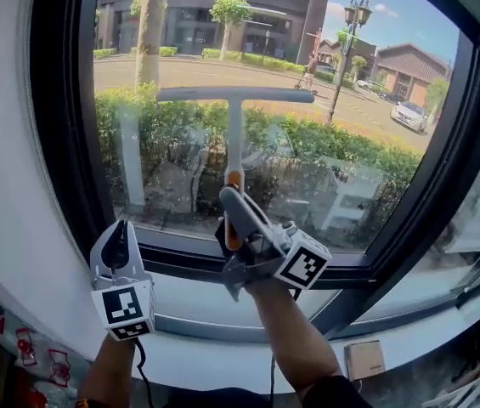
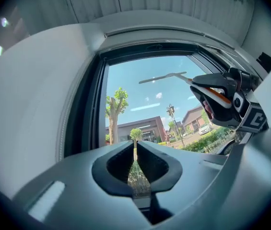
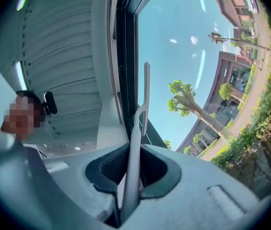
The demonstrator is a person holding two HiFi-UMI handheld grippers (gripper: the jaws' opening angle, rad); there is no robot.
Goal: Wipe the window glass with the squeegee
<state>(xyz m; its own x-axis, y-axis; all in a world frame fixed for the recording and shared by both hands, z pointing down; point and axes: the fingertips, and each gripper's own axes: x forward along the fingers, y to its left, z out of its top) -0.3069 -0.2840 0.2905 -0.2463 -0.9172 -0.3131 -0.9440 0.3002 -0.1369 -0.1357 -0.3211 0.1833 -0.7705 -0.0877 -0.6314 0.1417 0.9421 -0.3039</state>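
Window glass (image 1: 350, 75) ahead, squeegee (image 1: 234, 117) up against it.
My right gripper (image 1: 234, 215) clamps its handle (blade level, up high); my left gripper (image 1: 119, 243), jaws together and empty, hangs low beside it.

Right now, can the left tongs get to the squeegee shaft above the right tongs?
Probably yes. The left tongs sit low, left of the squeegee, with nothing between them and the bare shaft above the right tongs gripping it. Left is shut and empty, so open first.

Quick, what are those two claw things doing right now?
Left gripper: shut, empty.
Right gripper: shut on the squeegee handle.
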